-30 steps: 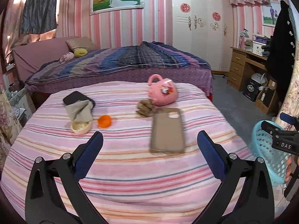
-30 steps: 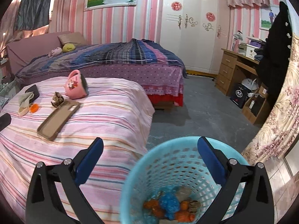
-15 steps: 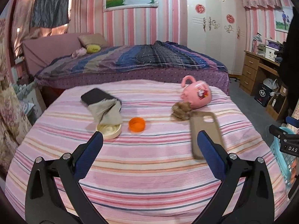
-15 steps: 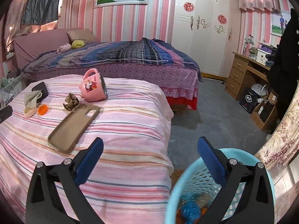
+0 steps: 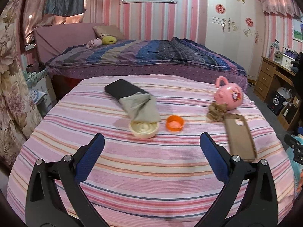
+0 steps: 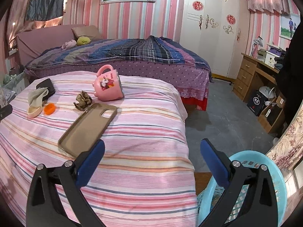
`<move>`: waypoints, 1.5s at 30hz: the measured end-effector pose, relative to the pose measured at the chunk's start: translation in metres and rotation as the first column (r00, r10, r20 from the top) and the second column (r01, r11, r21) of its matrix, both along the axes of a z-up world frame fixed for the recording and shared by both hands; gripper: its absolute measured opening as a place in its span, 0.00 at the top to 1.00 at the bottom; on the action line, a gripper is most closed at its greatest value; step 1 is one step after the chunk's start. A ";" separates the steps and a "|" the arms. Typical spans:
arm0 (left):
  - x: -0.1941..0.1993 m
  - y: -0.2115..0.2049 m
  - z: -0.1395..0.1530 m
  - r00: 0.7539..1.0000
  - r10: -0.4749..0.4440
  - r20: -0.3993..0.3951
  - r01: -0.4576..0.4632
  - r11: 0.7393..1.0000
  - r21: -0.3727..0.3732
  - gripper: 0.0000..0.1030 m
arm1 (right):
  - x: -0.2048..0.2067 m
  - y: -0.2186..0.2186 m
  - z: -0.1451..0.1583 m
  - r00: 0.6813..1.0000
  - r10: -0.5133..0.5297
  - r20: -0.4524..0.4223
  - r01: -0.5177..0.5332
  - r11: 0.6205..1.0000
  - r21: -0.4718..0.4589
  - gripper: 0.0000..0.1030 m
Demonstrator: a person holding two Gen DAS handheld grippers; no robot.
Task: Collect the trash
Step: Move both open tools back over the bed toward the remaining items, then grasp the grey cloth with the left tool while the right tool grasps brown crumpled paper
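Left gripper point(image 5: 151, 145) swung leftward since a second ago: orange bottle cap point(image 5: 175, 123) now between the blue pads, where the phone case point(image 5: 240, 136) lay before; pads wide apart, holding nothing. Right gripper point(image 6: 152, 152) turned away from the blue laundry-style basket point(image 6: 274, 172): a second ago centred over its contents, now over the striped bedspread point(image 6: 144, 143) edge, basket rim only at lower right behind the right finger; pads likewise wide apart, empty.

Counted on the bedspread, all placed relative to the orange bottle cap:
- one cream round lid point(image 5: 143, 128), just left of the cap, partly covered by one grey-green sock point(image 5: 141, 107);
- one black phone point(image 5: 123, 91), beyond the sock, its near end under the sock;
- one crumpled brown paper wad point(image 5: 215, 111), right of the cap, touching one pink cartoon mug point(image 5: 230, 96) lying on its side;
- one brown phone case, right of the cap and nearer, open side up, just beside the wad.

Two grippers; one basket, on the floor beside the bedspread corner, well apart from the cap.

Surroundings beyond the cap: second bed with plaid quilt point(image 6: 123, 54), white wardrobe point(image 6: 212, 30), wooden desk point(image 6: 255, 75). Nothing between the left pads and the cap.
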State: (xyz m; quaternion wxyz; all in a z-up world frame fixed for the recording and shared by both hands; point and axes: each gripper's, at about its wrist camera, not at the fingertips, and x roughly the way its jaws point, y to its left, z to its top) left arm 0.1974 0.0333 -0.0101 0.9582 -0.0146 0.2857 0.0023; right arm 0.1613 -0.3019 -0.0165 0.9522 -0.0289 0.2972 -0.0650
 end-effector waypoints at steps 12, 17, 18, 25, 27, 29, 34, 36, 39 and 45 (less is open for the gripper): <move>0.014 0.037 0.000 0.996 0.084 -0.009 -0.084 0.996 -0.033 0.05 | 0.014 0.032 -0.001 0.998 0.057 -0.023 -0.057 0.998 0.017 0.05; 0.023 0.053 0.000 0.994 0.112 -0.015 -0.112 0.993 -0.030 0.05 | 0.023 0.049 -0.003 0.997 0.068 -0.030 -0.068 0.998 0.006 0.05; 0.024 0.056 0.000 0.993 0.119 -0.018 -0.119 0.992 -0.031 0.05 | 0.026 0.053 -0.004 0.997 0.072 -0.035 -0.072 0.997 0.006 0.05; 0.035 0.078 -0.005 0.986 0.160 -0.039 -0.161 0.987 -0.014 0.05 | 0.039 0.074 -0.010 0.993 0.105 -0.046 -0.106 0.994 -0.002 0.05; 0.038 0.083 -0.007 0.985 0.168 -0.051 -0.168 0.986 -0.010 0.05 | 0.046 0.079 -0.012 0.992 0.112 -0.051 -0.112 0.994 -0.009 0.05; 0.042 0.085 -0.010 0.983 0.171 -0.066 -0.171 0.985 -0.004 0.05 | 0.056 0.083 -0.013 0.990 0.125 -0.058 -0.125 0.992 0.002 0.05; 0.052 0.083 -0.016 0.982 0.168 -0.082 -0.165 0.985 0.038 0.05 | 0.074 0.090 -0.017 0.989 0.137 -0.062 -0.136 0.990 0.026 0.05; 0.057 0.082 -0.018 0.982 0.163 -0.094 -0.160 0.986 0.042 0.05 | 0.085 0.093 -0.019 0.986 0.153 -0.066 -0.150 0.987 0.052 0.05; 0.065 0.084 -0.018 0.981 0.163 -0.104 -0.164 0.986 0.004 0.05 | 0.101 0.101 -0.020 0.982 0.175 -0.071 -0.172 0.984 0.052 0.08; 0.076 0.081 -0.023 0.979 0.162 -0.125 -0.167 0.985 -0.034 0.05 | 0.133 0.120 -0.022 0.966 0.235 -0.105 -0.234 0.972 0.024 0.26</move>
